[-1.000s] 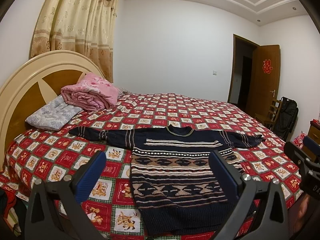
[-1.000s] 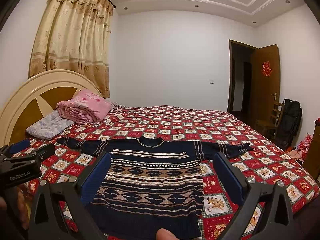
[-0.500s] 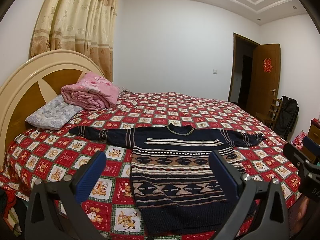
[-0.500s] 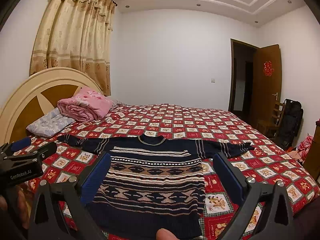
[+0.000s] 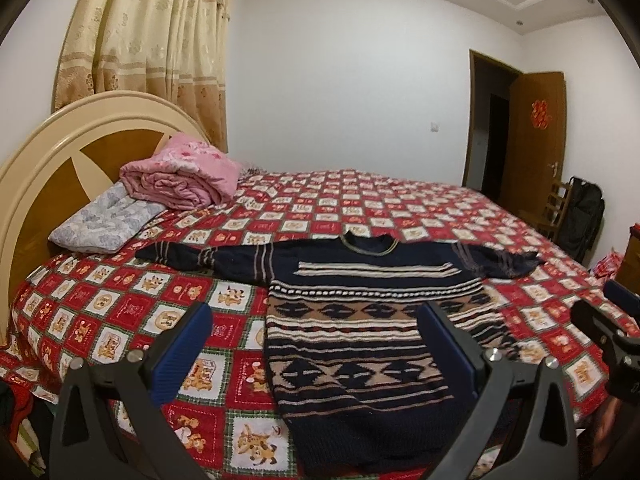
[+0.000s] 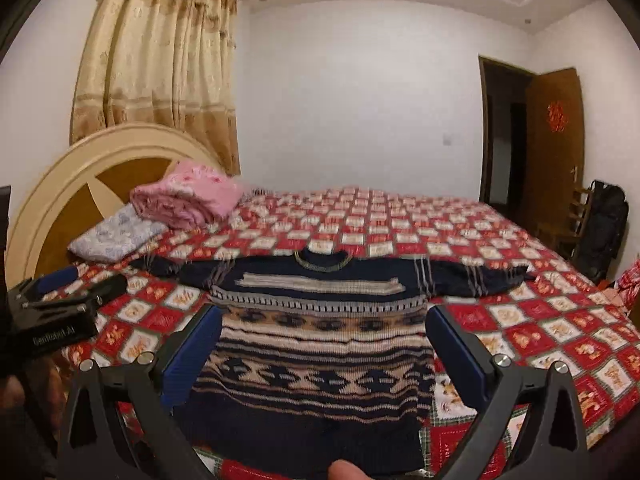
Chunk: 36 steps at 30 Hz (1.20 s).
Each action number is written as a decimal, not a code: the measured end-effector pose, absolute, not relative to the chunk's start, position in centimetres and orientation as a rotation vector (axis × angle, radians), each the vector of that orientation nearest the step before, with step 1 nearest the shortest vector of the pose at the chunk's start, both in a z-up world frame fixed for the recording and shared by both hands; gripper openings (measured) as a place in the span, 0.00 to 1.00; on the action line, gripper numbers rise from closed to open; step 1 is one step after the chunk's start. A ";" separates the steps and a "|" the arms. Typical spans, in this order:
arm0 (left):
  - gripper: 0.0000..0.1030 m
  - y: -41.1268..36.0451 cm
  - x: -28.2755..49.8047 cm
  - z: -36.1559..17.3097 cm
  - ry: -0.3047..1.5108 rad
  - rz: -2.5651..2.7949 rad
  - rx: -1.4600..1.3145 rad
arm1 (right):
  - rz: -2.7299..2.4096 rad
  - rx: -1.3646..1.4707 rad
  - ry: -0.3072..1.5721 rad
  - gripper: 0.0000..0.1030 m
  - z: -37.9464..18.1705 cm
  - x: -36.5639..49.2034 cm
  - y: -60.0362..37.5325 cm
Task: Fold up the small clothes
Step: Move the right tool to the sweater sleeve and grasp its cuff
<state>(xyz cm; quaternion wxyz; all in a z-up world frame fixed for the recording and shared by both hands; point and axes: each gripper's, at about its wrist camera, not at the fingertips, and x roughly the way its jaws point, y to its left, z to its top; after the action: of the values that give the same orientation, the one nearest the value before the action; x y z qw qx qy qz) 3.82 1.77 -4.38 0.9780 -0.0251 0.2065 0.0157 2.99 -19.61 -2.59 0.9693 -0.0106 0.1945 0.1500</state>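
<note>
both my left gripper [image 5: 312,344] and right gripper [image 6: 324,344] gape empty over the sweater's [image 5: 360,320] near hem, bare bedspread [image 5: 120,320] either side, my fingertip [image 6: 346,471] only in the right view.

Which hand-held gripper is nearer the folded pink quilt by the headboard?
Left. The left hand-held gripper hovers open over the bed's headboard side, nearer the folded pink quilt; the right hand-held gripper hovers open farther toward the foot.
</note>
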 end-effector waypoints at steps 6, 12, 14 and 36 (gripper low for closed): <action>1.00 1.1 8.7 -7.2 0.506 0.036 -0.006 | 0.283 0.067 0.543 0.99 -7.2 7.9 -22.0; 1.00 0.4 14.0 -8.7 0.562 0.019 0.033 | 0.235 0.200 0.690 0.80 -10.6 15.1 -27.4; 1.00 0.1 15.8 -8.8 0.569 0.030 0.060 | 0.203 0.216 0.729 0.73 -10.9 18.0 -29.8; 1.00 -0.3 30.2 -13.8 0.671 0.152 0.105 | -0.242 0.607 0.762 0.52 -16.6 44.8 -58.0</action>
<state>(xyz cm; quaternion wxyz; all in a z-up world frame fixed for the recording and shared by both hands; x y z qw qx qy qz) 30.19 -0.28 -13.82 0.9400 0.0517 0.3288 0.0747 44.79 -58.04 -16.63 0.8767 0.2911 0.3650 -0.1159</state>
